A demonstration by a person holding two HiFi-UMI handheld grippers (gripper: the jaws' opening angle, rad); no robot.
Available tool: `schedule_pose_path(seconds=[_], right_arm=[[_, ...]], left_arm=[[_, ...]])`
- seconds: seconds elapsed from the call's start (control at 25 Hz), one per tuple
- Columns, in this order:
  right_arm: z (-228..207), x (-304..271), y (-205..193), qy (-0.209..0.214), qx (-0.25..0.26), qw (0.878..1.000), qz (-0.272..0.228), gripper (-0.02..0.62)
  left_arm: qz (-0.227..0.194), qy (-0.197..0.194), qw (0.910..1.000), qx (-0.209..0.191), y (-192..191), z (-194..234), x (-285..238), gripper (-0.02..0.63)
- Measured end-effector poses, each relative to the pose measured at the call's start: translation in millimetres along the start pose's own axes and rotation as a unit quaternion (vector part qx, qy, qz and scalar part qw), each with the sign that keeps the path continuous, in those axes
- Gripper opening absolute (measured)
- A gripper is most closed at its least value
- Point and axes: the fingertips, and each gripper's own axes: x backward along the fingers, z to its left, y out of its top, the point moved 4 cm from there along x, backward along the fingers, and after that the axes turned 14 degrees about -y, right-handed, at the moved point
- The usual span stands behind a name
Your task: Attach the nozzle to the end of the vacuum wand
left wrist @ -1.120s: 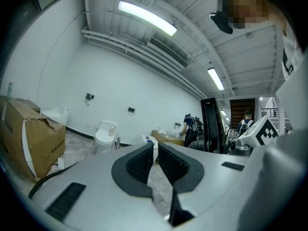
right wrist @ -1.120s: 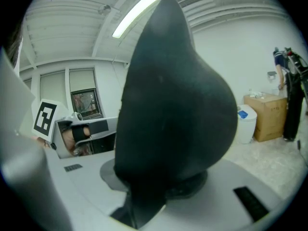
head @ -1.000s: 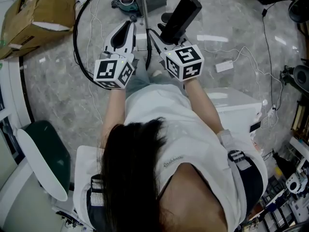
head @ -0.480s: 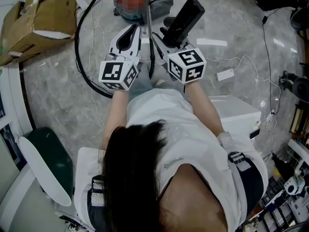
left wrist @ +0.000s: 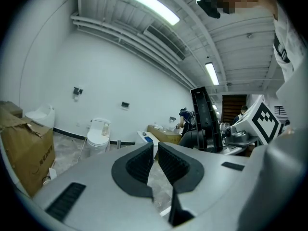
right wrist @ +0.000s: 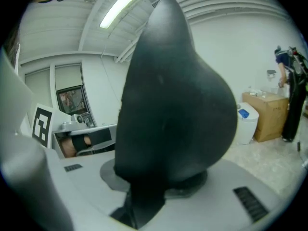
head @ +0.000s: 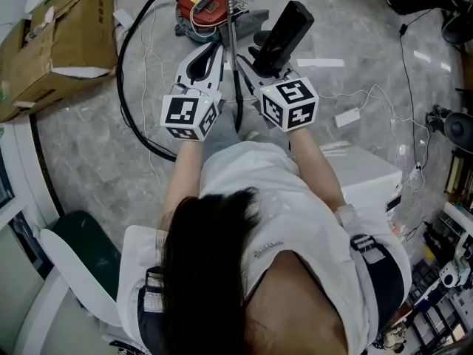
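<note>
clamping the black nozzle [head: 284,26] at its lower end, your right claw [head: 260,66] points it up and away from you, and it fills the right gripper view. the thin metal wand [head: 233,50] runs just left of it, between your two claws. your left claw [head: 205,59] is pinched together, empty. beyond sit the red vacuum [head: 202,2] and its black hose [head: 120,65] on the floor.

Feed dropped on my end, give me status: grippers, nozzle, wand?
Left gripper shut, empty. Right gripper shut on nozzle, beside wand, not attached. Hose on floor at left, clear.
</note>
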Motion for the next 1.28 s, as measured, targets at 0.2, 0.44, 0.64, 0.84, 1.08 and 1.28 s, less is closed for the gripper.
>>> schedule_pose_path(seconds=[0.2, 0.44, 0.64, 0.84, 1.08, 1.28], right_arm=[[9, -25, 10, 0.001, -0.009, 1.000, 0.012, 0.141], [14, -54, 25, 0.004, -0.037, 0.999, 0.011, 0.141], [15, -74, 34, -0.010, -0.046, 0.999, 0.012, 0.141], [18, -88, 41, -0.017, -0.046, 0.999, 0.014, 0.141], [19, -97, 44, -0.027, -0.046, 0.998, 0.017, 0.141], [17, -100, 53, -0.021, -0.050, 0.999, -0.001, 0.141]], left_arm=[[0.008, -0.016, 0.9997, 0.016, 3, 34, -6, 0.032], [0.026, -0.049, 0.9982, 0.022, 6, 69, -23, 0.032], [0.035, -0.075, 0.9963, 0.023, 9, 90, -33, 0.032], [0.042, -0.091, 0.9945, 0.029, 12, 111, -39, 0.032], [0.046, -0.104, 0.9929, 0.034, 13, 122, -45, 0.032], [0.049, -0.110, 0.9920, 0.037, 14, 128, -51, 0.032]])
